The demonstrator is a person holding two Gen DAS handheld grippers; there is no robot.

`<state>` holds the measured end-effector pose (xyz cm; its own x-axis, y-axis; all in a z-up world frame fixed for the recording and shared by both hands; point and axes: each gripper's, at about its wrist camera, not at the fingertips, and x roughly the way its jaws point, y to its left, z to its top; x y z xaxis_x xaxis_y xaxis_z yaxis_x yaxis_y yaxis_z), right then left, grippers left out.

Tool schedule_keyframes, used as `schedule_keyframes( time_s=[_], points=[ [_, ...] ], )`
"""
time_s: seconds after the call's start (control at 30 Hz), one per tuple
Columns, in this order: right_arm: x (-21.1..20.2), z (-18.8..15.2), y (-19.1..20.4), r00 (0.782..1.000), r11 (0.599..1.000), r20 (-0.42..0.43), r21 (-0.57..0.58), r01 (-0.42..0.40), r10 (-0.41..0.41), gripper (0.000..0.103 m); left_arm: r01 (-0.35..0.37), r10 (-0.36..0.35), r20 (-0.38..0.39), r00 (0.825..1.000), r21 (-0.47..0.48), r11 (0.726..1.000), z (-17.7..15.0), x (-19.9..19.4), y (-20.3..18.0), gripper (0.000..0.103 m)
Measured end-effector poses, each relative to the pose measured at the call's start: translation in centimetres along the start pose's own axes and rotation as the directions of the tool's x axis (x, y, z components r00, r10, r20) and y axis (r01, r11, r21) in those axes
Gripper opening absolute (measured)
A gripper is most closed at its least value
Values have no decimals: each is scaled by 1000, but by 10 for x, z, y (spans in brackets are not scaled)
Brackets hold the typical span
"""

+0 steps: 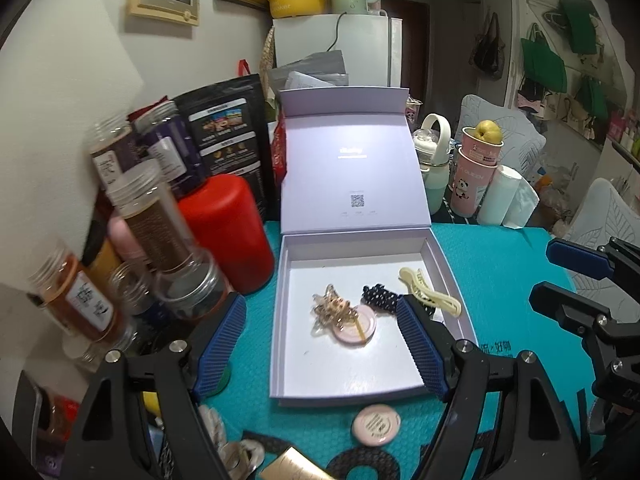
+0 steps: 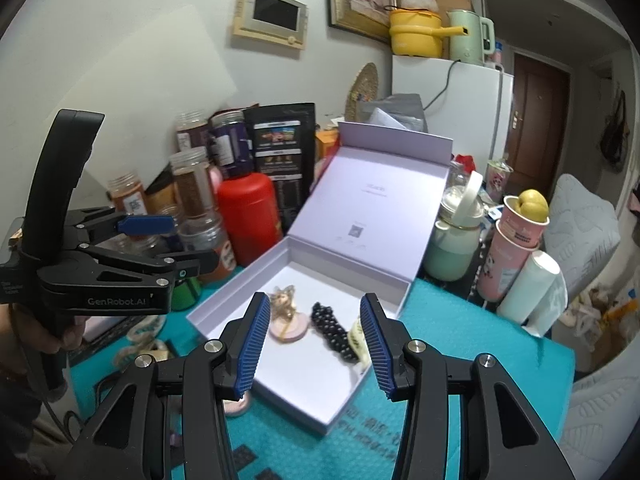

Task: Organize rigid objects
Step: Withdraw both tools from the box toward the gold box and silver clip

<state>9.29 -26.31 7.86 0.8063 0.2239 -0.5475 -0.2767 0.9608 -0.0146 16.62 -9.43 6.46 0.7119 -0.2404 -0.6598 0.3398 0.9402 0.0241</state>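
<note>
Inside the box (image 1: 448,268) lie three hair clips (image 1: 430,290) and one pink compact (image 1: 362,326).

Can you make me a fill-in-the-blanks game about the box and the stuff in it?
1. The lid of the lilac box stands ____.
2. The black dotted hair clip lies ____ the box.
3. A second pink compact lies on the ____ mat, outside the box.
4. A yellow fruit sits on top of a ____ cup.

Missing words: open; inside; teal; pink
</note>
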Motion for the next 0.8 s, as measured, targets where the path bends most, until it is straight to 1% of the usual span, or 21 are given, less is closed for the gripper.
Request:
schedule_keyframes(
  time_s=[0.03,0.2,0.3,0.4,0.43,0.5,0.6,0.67,0.8],
  points=[
    [-3,-1,3,1000,1000,4,-1,-5,5,50,-3,3,4,1000,-1,1000,-2,-4,1,81],
    [-14,-5,15,1000,1000,16,-14,-19,19,51,-16,16,21,1000,-12,1000,-14,-23,7,82],
    [-20,-8,23,999,999,23,-21,-32,32,54,-23,24,29,999,-15,1000,-21,-32,9,82],
    [-25,-12,33,998,998,24,-32,-49,50,55,-39,39,27,999,-21,999,-29,-40,13,82],
    [-26,-13,36,998,998,24,-35,-54,55,55,-32,33,27,999,-24,999,-32,-43,15,82],
    [-27,-16,41,997,997,22,-41,-67,68,56,-30,31,31,999,-30,999,-36,-49,18,82],
    [-29,-22,51,996,995,15,-52,-89,90,56,-60,61,47,997,-32,998,-44,-60,22,82],
    [-29,-25,59,995,993,8,-63,-103,103,56,-66,68,52,996,-36,997,-49,-65,25,82],
    [-28,-32,72,990,987,-8,-78,-139,139,57,-78,80,47,996,-52,996,-61,-73,34,82]
  ],
)
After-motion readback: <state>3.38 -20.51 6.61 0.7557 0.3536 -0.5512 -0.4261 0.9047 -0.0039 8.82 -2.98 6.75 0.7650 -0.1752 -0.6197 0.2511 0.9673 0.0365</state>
